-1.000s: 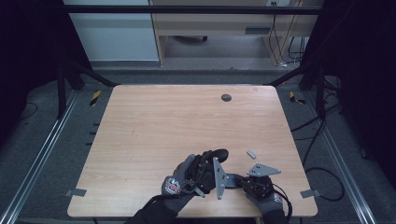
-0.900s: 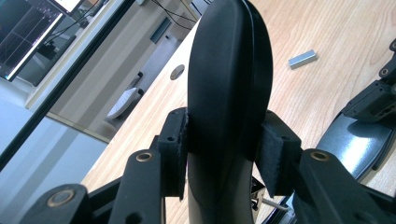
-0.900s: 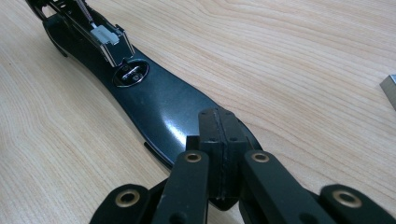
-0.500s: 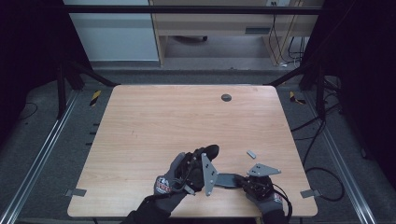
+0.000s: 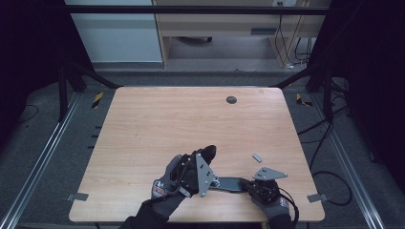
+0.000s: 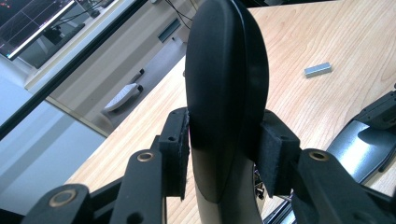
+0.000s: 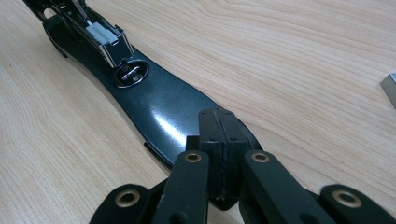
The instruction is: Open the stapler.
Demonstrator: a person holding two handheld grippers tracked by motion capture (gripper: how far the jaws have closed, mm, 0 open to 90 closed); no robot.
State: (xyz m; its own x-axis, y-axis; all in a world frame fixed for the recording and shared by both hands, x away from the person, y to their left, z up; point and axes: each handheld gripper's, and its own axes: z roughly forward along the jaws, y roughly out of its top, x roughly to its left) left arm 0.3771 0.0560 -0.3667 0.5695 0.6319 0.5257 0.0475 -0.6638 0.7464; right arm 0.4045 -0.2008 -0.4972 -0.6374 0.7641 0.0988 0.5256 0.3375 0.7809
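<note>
Dark room, grey carpet floor with metal rails along both sides; cabinets and cables at the far end.

Wooden table, light grain, rounded corners, takes up the middle of the high view. 1 small dark round disc sits near its far edge, right of centre.

Stapler, black, opened out flat, at the near edge of table between the 2 hands. Its base lies on the wood, metal staple channel and anvil facing up in the right gripper view. Its rounded top arm is swung up, standing clear of the table.

Left hand-held gripper, held in a gloved hand: pads clamped on either side of the raised top arm, pinching it; in the left gripper view the arm rises between the 2 pads.

Right hand-held gripper, near the table's front right: jaws pressed together at the tip of the stapler base, lower end resting on it; whether a lip of the base is caught between them, cannot tell.

Staple strip, 1 small silvery bar, lies loose on the table just beyond the right hand-held gripper, apart from the stapler; also seen in the left gripper view.
</note>
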